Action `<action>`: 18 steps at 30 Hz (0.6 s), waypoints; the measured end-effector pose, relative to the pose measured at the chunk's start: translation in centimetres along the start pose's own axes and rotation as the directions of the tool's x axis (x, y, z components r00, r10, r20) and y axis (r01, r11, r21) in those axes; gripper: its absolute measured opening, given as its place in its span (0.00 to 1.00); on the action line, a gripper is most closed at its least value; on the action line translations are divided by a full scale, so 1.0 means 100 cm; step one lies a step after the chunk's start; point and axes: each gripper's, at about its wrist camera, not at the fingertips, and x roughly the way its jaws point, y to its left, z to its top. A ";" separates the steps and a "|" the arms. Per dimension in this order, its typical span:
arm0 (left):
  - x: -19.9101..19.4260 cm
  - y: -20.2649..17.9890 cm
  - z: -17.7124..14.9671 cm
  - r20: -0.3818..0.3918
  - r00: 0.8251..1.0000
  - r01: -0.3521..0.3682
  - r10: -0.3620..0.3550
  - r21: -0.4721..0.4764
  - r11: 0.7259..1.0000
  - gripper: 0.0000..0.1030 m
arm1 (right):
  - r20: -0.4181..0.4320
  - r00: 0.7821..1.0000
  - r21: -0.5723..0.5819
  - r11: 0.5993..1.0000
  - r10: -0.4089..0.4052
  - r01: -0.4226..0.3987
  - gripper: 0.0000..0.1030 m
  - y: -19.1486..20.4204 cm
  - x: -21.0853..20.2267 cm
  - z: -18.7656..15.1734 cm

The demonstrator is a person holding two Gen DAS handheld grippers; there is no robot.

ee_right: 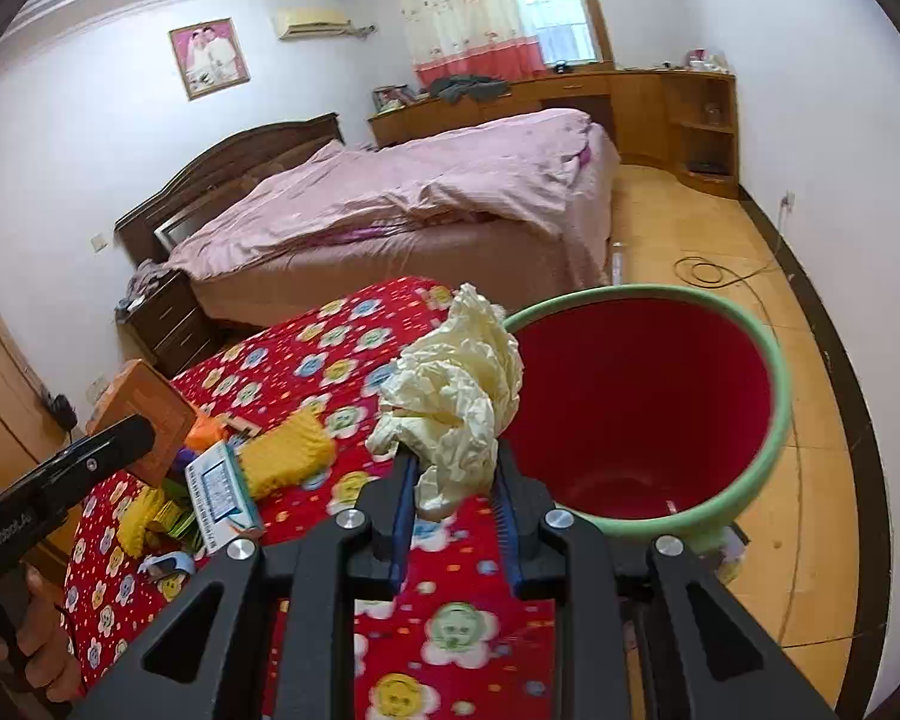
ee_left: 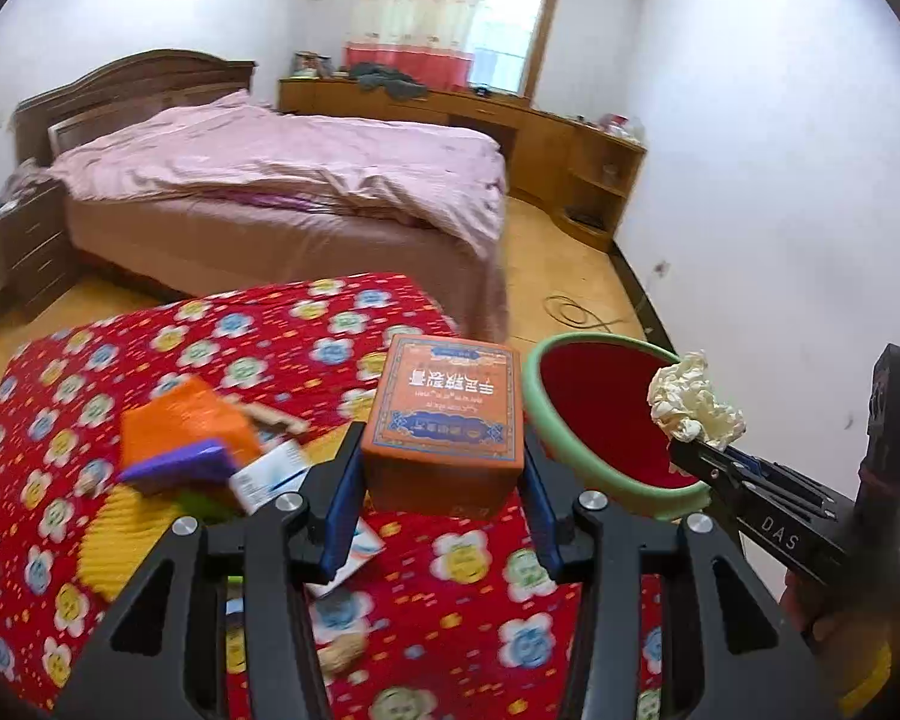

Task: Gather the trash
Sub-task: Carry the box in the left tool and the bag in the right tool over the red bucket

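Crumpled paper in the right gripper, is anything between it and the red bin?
Nothing visible. The right gripper holds the crumpled paper beside the red bin's open mouth, with no lid or object between.

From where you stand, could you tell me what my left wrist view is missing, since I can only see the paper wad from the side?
Observer: In the right wrist view the crumpled paper is pinched between the right gripper's blue pads, beside the red bin rather than over its opening.
Operator: Thank you. Is there anything in the bin?
Observer: Its red bottom looks bare here; your view shows only part of the inside.
Operator: And what is on the table behind my box?
Observer: A yellow sponge-like block and a small blue-and-white carton lie on the red flowered cloth, beyond the orange box held by the left gripper.
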 end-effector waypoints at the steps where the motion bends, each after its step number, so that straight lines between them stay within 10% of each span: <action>1: 0.003 -0.005 0.002 -0.004 1.000 0.008 -0.008 0.008 1.000 0.47 | 0.006 1.000 0.008 1.000 -0.011 0.011 0.25 -0.007 -0.003 0.001; 18: 0.103 -0.078 0.009 -0.123 0.984 0.140 -0.128 0.095 0.986 0.47 | -0.031 0.990 0.116 0.984 -0.134 0.137 0.25 -0.089 0.008 0.005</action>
